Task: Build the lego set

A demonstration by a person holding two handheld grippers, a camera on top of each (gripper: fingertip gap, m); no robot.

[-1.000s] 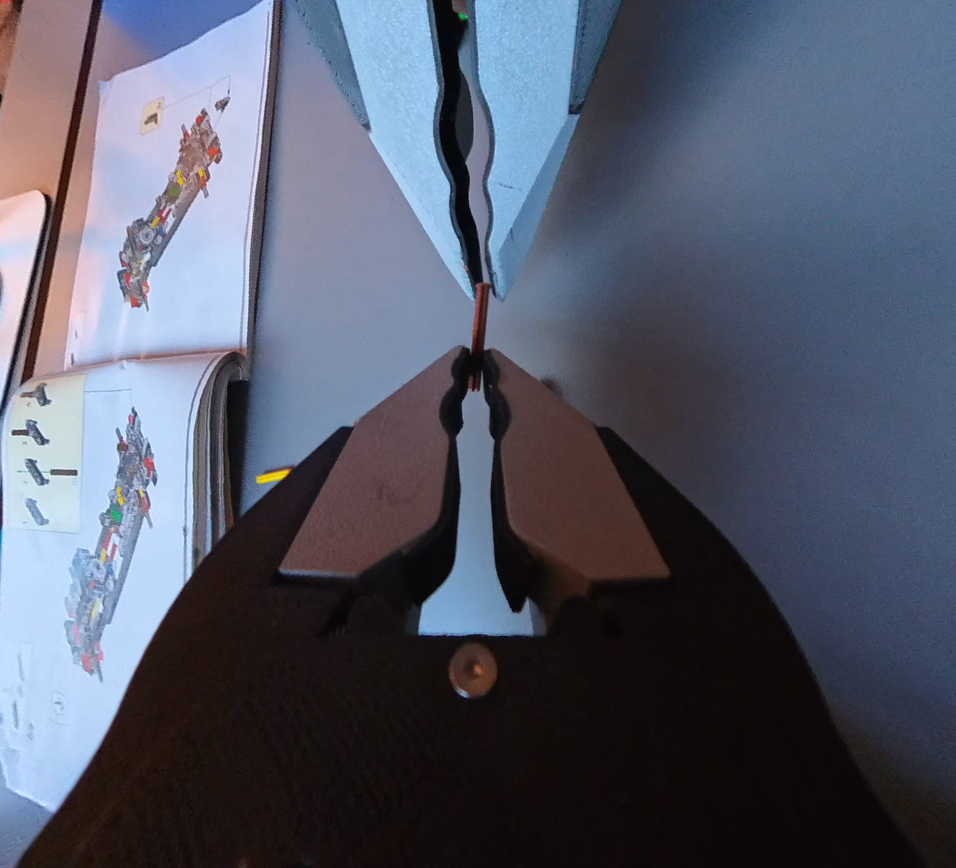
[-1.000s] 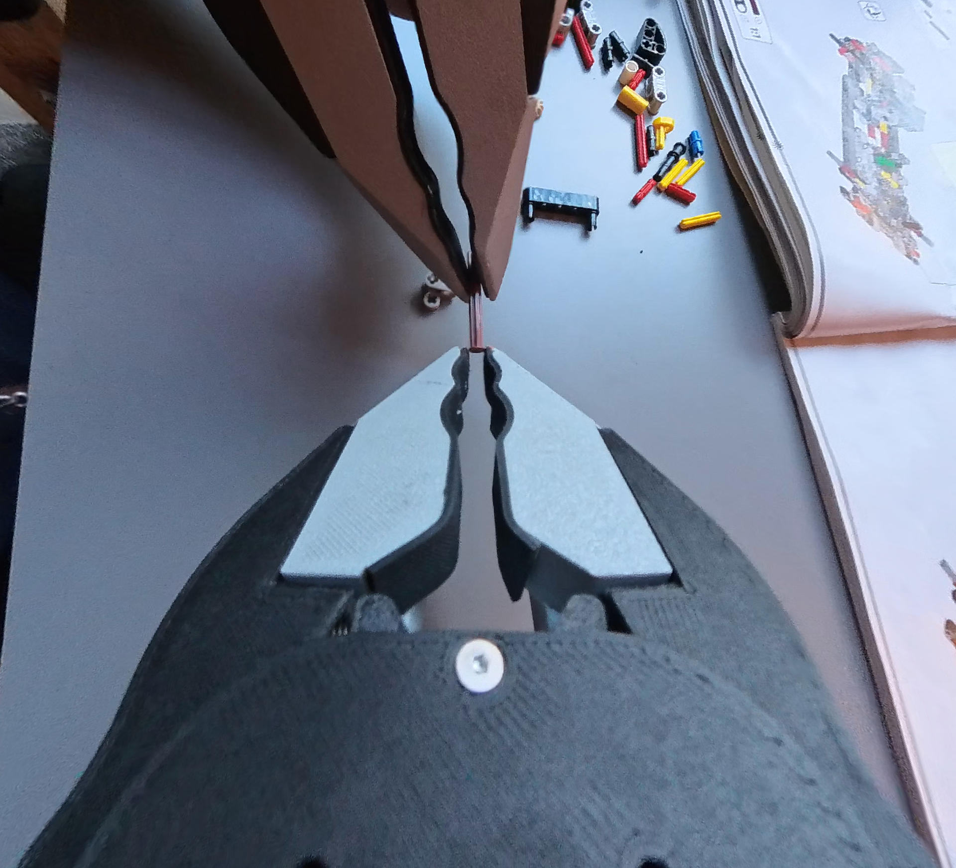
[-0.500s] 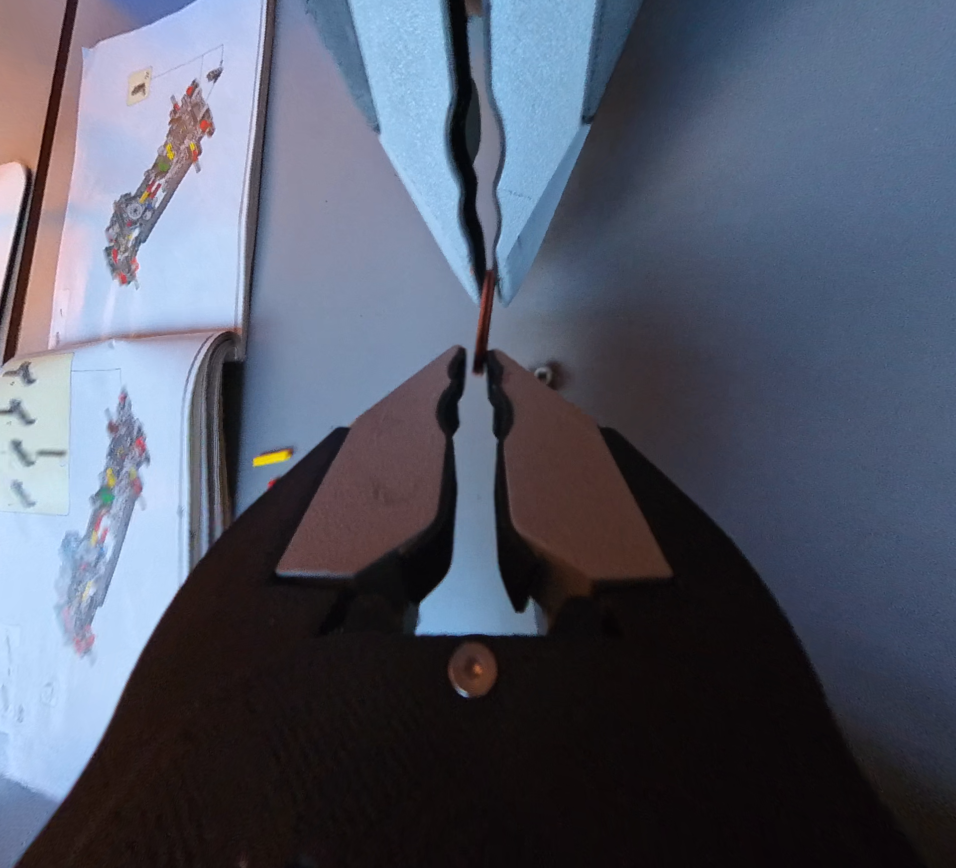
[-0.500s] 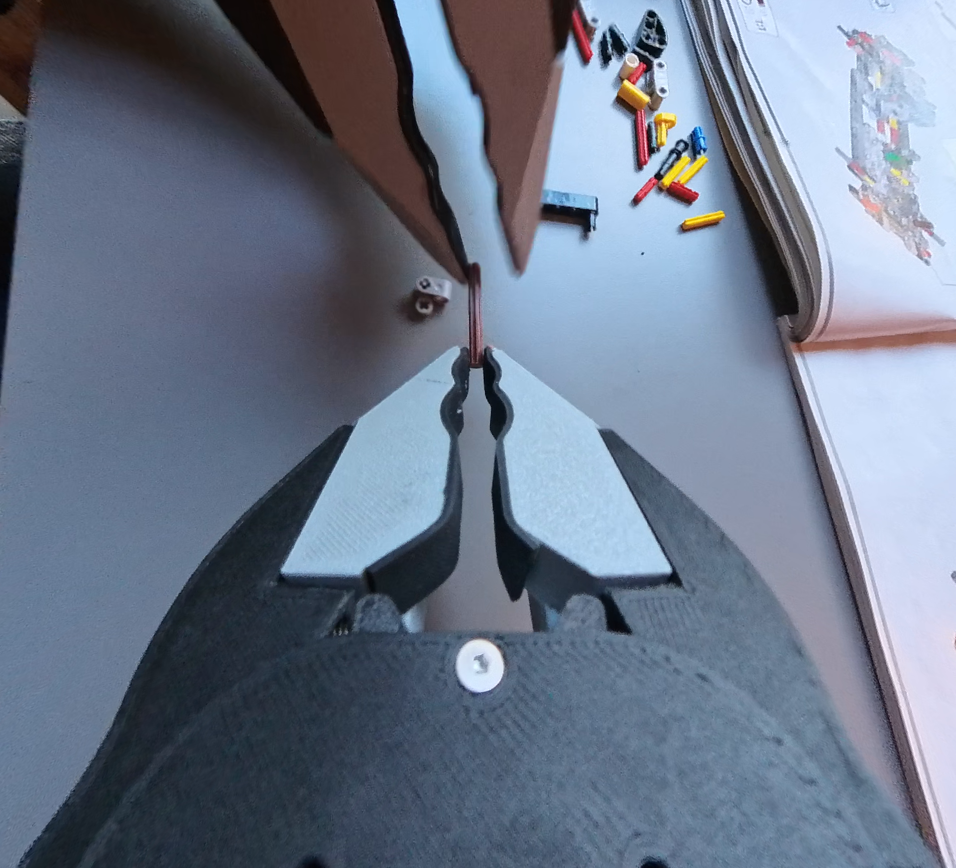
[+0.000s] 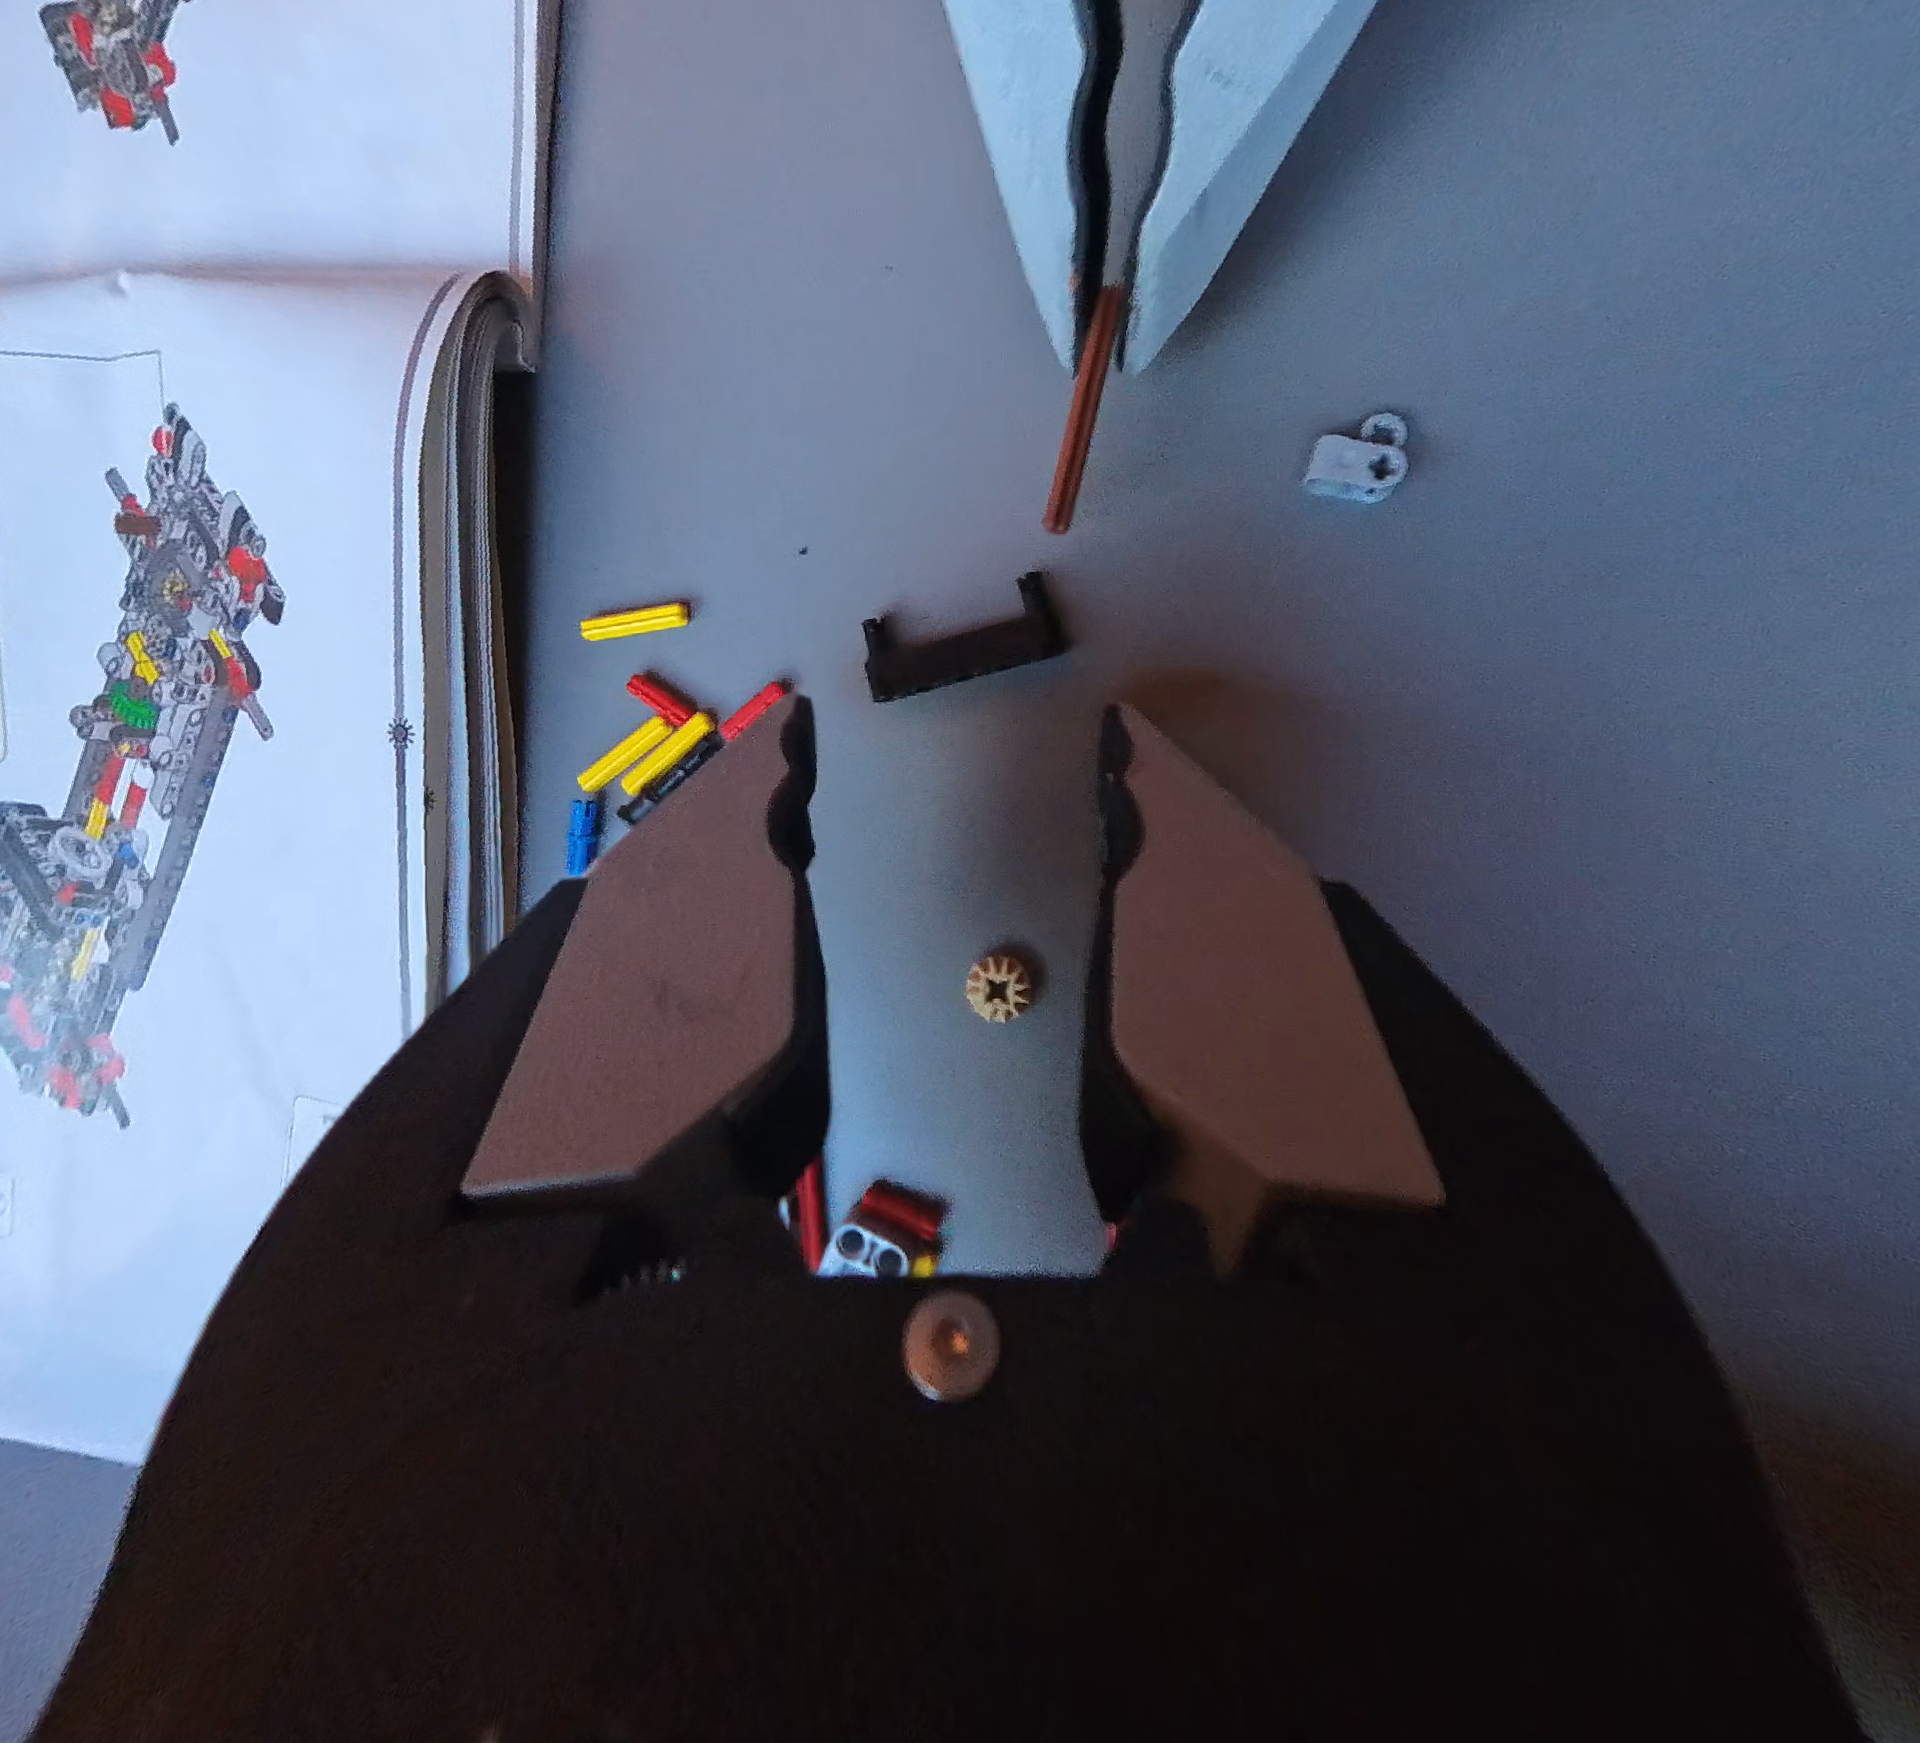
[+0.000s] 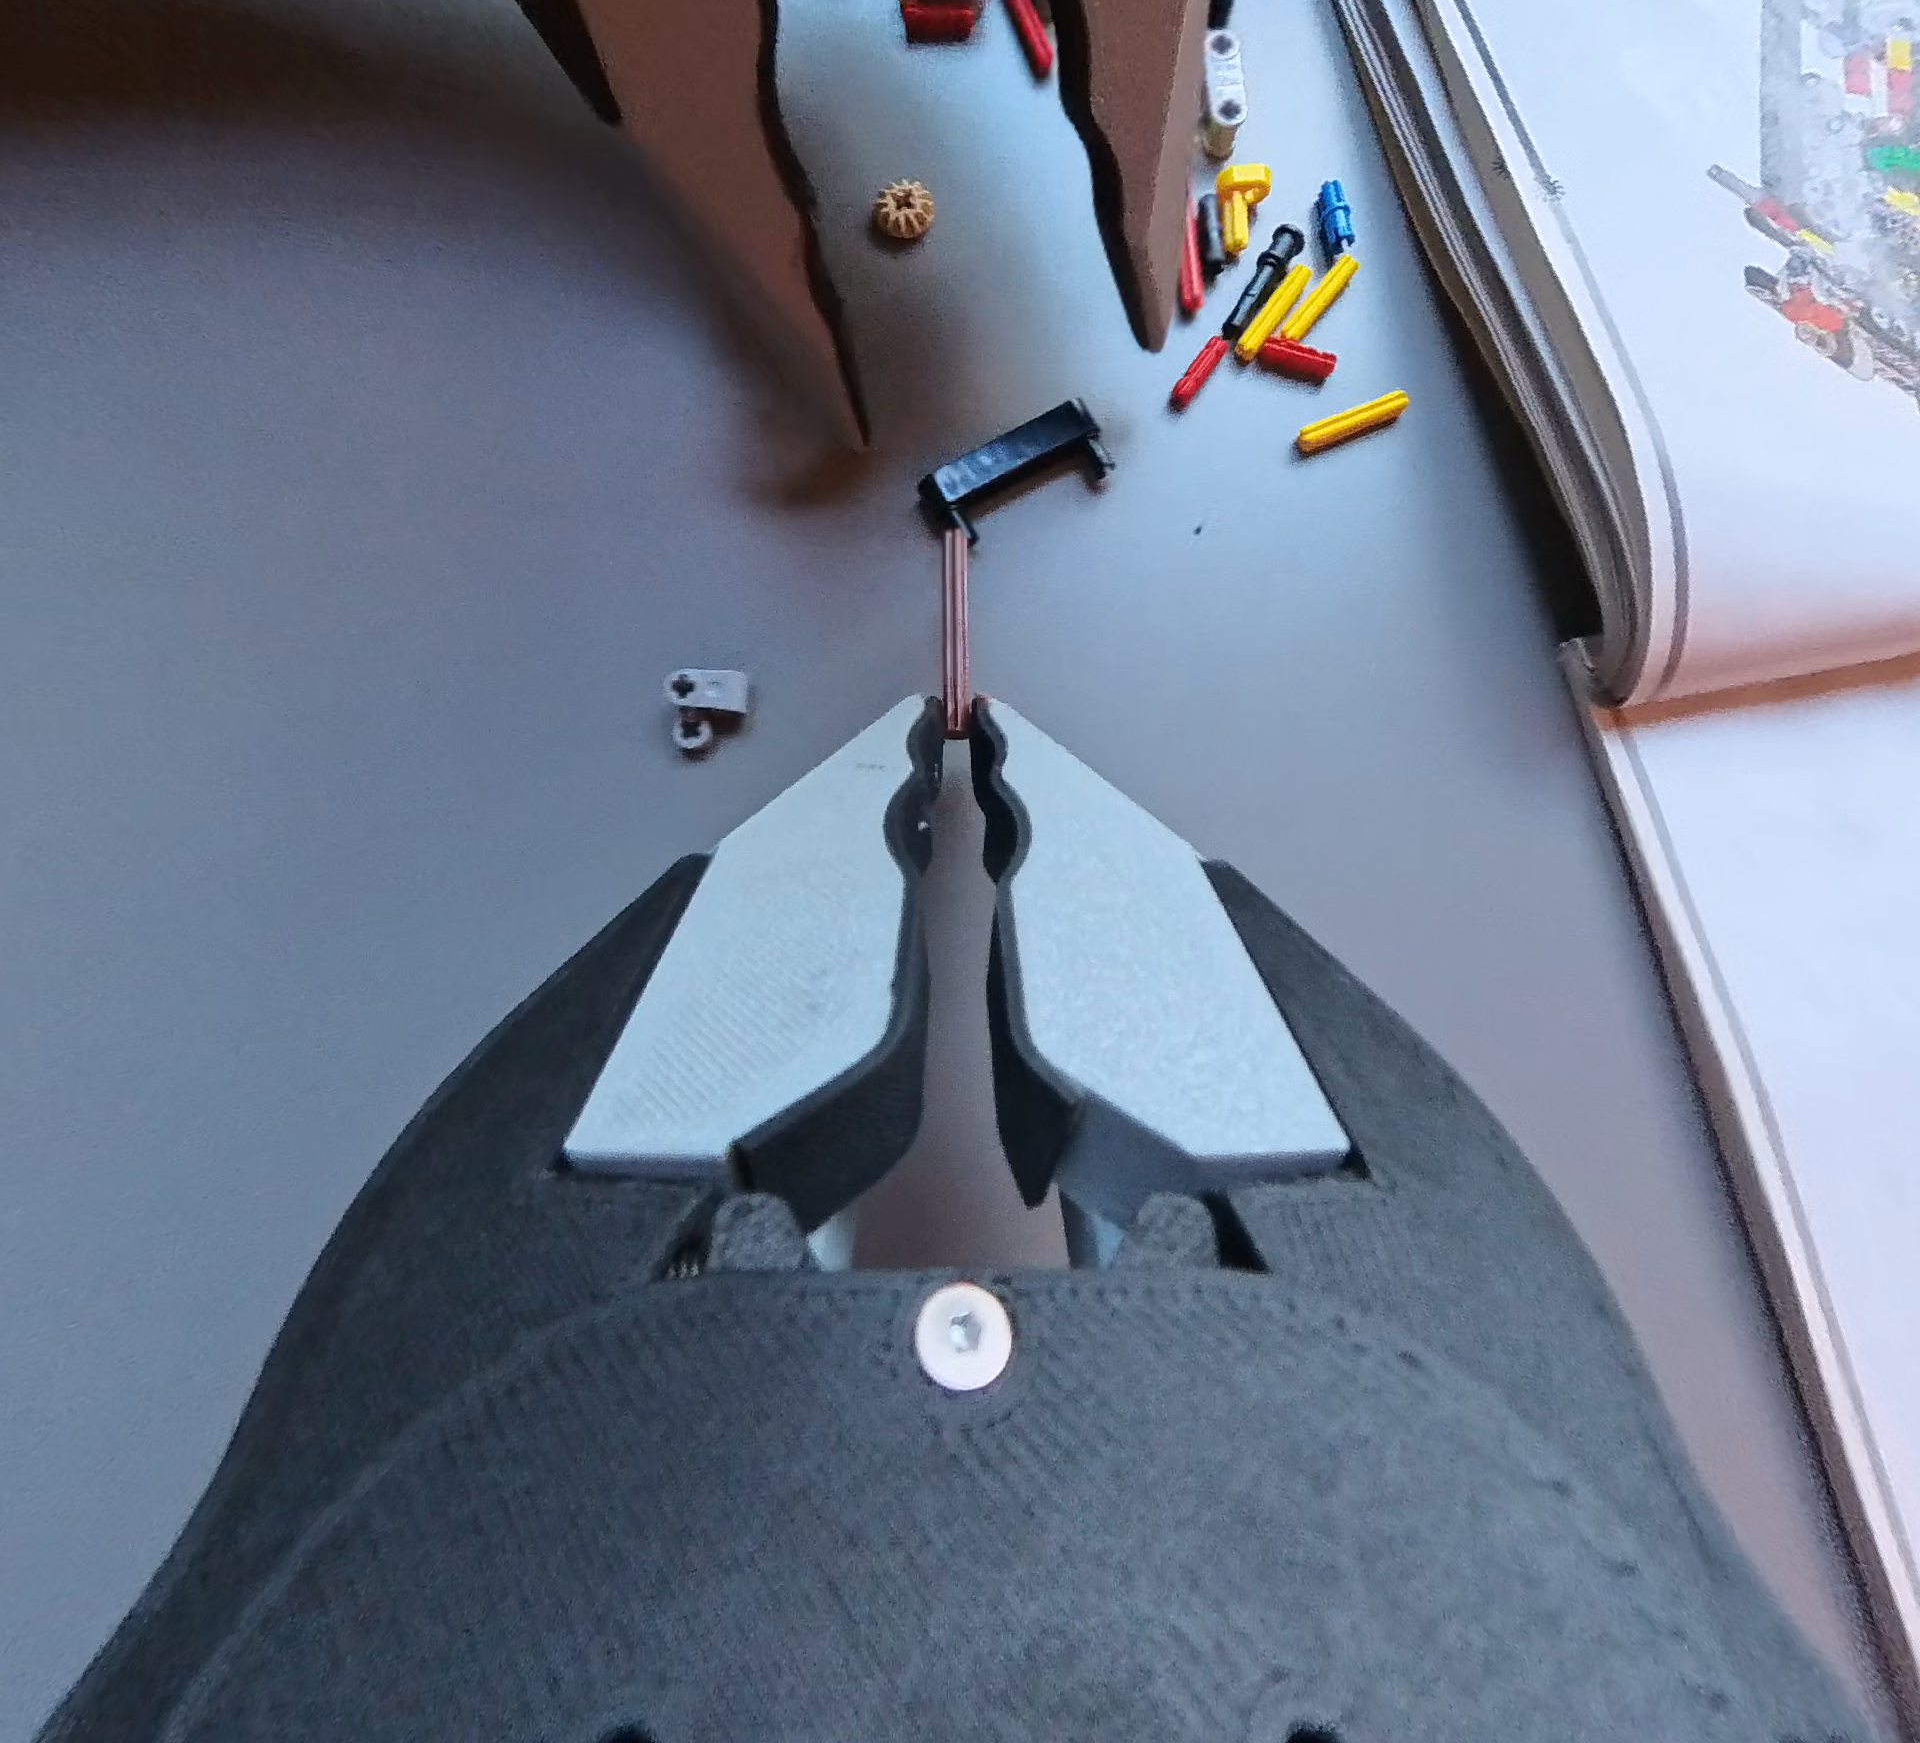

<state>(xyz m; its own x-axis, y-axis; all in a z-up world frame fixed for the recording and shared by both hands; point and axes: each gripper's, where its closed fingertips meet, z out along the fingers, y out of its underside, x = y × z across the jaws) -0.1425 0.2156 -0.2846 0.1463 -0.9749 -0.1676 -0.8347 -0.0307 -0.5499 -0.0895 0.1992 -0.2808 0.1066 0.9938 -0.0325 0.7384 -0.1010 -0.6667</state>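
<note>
In the left wrist view the left gripper (image 5: 956, 717) stands spread wide with nothing between its brown fingers (image 5: 665, 987) but bare grey desk (image 5: 1558, 654) and a tan gear (image 5: 1004, 987) lying flat there, touching neither finger. Just past the fingertips at 12 o'clock lies a black bracket (image 5: 961, 654), its two prongs pointing away. At 10 o'clock from the gripper sits a scatter of pins (image 5: 665, 737), yellow, red, blue and black, one yellow pin lying a little apart from the rest. Farther at 9 o'clock an open booklet (image 5: 260, 239) covers the desk edge. At 1 o'clock the right gripper (image 5: 1101, 353) reaches down from the top, pressed together on a brown axle (image 5: 1081, 426) that sticks out of its tips toward the bracket. A grey connector (image 5: 1356, 459) lies at 2 o'clock, apart from both. In the right wrist view the right gripper (image 6: 954, 717) pinches the axle (image 6: 954, 613) at its near end, both pale fingers (image 6: 790, 945) tight on it; the axle points to 12 o'clock, its far end at the bracket (image 6: 1013, 457). The connector (image 6: 707, 701) lies at 9 o'clock from the tips. The left gripper (image 6: 1008, 384) hangs open at 12 o'clock, the gear (image 6: 902, 210) between its fingers, the pins (image 6: 1278, 311) at 1 o'clock, the booklet (image 6: 1714, 343) at 2 o'clock.
</note>
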